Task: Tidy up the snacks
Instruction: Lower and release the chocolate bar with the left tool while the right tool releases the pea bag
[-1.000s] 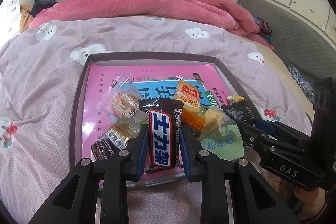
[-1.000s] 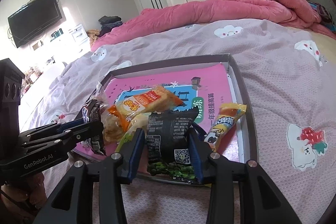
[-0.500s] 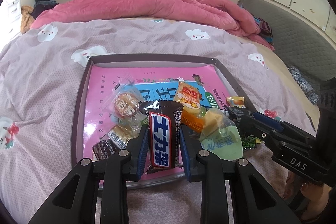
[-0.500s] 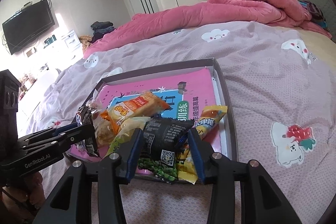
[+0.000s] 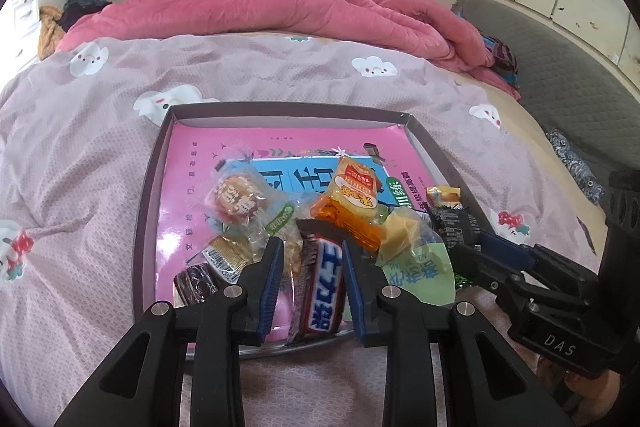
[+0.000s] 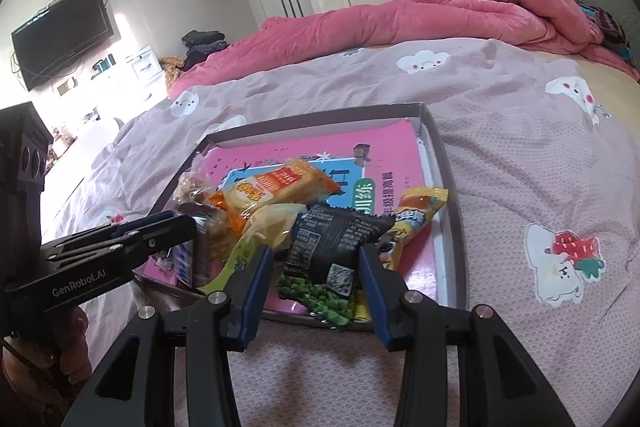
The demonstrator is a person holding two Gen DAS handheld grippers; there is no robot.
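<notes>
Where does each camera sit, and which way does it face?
Left wrist: on the left gripper, facing up the bed over the tray; its two fingers flank a chocolate bar, right gripper at right.
Right wrist: on the right gripper, facing the same tray from further right; its fingers flank a black packet, left gripper at left.
Shared: tray, orange packet, pink quilt.

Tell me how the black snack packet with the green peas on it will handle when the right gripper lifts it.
The black pea packet looks like thin crinkled film, so it will probably flop and sag beyond the right gripper. It seems puffy, so likely light. The glossy wrapper may slip between the fingers unless squeezed firmly.
</notes>
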